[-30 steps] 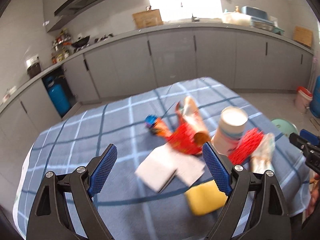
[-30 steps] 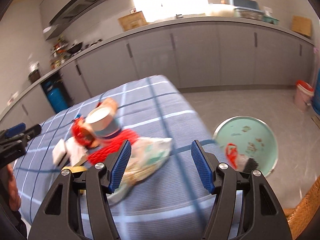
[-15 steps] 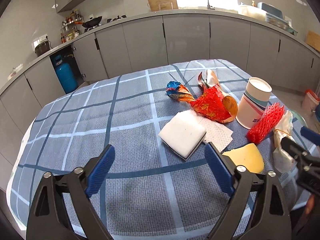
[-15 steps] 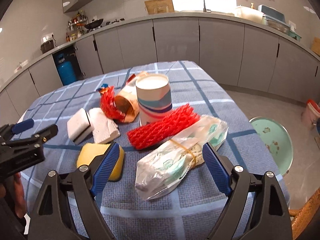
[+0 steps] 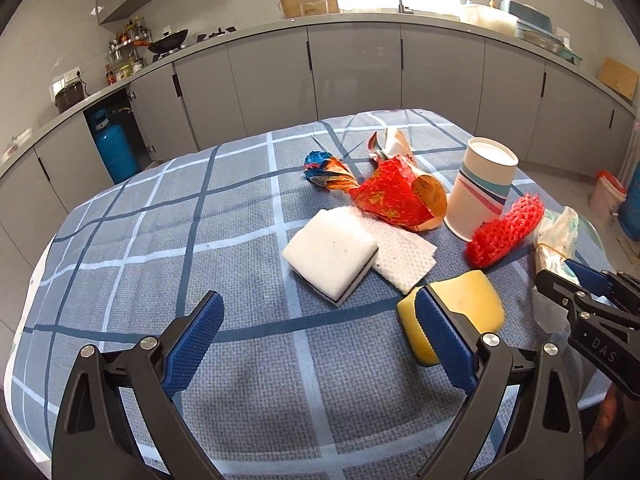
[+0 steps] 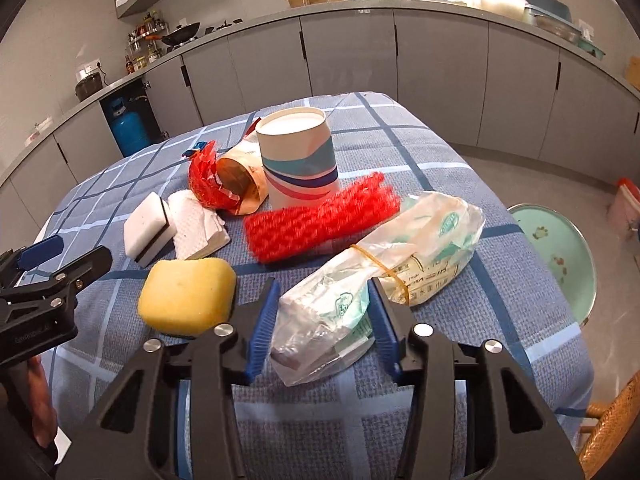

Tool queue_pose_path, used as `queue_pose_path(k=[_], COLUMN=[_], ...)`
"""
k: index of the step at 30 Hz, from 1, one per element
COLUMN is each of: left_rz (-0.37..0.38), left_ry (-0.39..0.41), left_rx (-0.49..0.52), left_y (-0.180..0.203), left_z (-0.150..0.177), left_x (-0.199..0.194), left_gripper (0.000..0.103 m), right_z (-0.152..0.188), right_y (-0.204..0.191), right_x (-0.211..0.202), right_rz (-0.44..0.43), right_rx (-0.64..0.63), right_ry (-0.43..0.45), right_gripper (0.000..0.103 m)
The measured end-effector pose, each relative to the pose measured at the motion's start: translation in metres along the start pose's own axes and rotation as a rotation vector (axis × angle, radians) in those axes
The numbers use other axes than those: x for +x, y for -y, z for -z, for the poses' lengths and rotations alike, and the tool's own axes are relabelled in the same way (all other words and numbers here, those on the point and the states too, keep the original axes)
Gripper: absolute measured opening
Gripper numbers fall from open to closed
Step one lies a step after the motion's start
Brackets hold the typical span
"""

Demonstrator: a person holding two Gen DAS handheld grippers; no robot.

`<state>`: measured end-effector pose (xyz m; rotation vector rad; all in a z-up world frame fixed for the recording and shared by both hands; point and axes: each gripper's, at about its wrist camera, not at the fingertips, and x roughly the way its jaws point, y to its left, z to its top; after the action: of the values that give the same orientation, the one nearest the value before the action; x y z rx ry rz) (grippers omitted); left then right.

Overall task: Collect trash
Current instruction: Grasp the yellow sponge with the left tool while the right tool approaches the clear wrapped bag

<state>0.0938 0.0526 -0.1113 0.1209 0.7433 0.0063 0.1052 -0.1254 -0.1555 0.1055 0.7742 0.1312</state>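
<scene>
A: Table [image 6: 460,168], checked cloth: one. Floor bin [image 6: 552,220], pale green, beyond the table's right edge: one.

B: Item in hand?

A: Plastic bag [image 6: 400,256], rubber-banded: one. Its long axis runs from the right gripper [image 6: 323,282] away and rightward, toward the bin side. The near end lies between the jaws, which have just been closing. The pads meet its sides, so I judge it clamped but not yet lifted.

B: Other hand?

A: Left gripper [image 5: 320,294]: spread wide, jaws just been opening, nothing between them. It sits well left of the bag, so the right hand is the nearer.

B: Remaining stock?

A: Paper cup [image 6: 298,164], upright: one. Red foam net [image 6: 320,220], touching the bag: one. Yellow sponge [image 6: 188,296], just beside the left gripper's right finger: one. White sponge [image 6: 148,226], dark-backed: one. Paper towel [image 6: 196,228]: one. Red wrapper [image 6: 206,184]: one. Paper tube [image 6: 240,180], lying down: one. Blue foil wrapper [image 5: 324,172]: one.
</scene>
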Motion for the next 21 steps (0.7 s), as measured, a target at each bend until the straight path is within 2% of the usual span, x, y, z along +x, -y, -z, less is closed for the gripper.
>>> queue_pose_path(k=[3, 11, 21], left_rz=[0.017, 0.118, 0.145], left_ry=[-0.003, -0.034, -0.103], left_rx=[0.014, 0.035, 0.034], left_y=[0.009, 0.039, 0.065], left_z=[0.002, 0.002, 0.001], left_x=[-0.001, 0.0, 0.025], left_gripper=[0.095, 0.098, 0.098], right_z=[0.005, 0.022, 0.033], right_y=[0.001, 0.016, 0.033], right_x=[-0.006, -0.03, -0.034], right_rz=[-0.007, 0.029, 0.027], right_rx=[0.001, 0.014, 0.045], right_ry=[0.011, 0.058, 0.069], right_gripper=[0.036, 0.034, 0.034])
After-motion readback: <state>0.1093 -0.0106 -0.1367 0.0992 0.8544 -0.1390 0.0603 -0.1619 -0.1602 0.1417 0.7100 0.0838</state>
